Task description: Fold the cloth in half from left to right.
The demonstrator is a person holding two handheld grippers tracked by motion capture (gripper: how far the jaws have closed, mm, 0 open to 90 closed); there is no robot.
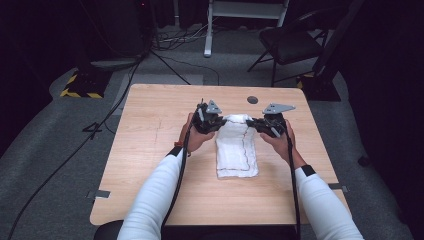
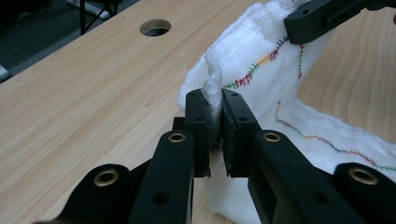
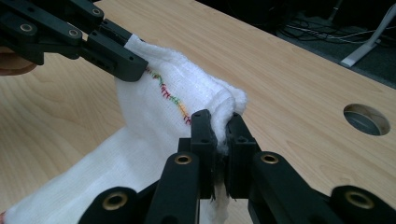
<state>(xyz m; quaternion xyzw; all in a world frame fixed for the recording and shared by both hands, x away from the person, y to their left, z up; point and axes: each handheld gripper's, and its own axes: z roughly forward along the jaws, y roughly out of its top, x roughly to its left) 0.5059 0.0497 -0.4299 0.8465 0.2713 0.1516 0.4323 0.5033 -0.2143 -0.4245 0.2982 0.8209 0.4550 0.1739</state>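
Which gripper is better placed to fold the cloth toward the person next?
Neither is clearly better: the left gripper and right gripper each pinch a far corner of the cloth, so both should move together.

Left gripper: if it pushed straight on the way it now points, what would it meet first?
The left gripper is already shut on the white cloth, so more cloth comes first. Beyond that, probably the right gripper holding the opposite corner, though depth is hard to judge.

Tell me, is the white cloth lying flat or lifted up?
Partly lifted: both grippers pinch the white cloth's far end off the table; its near end lies flat.
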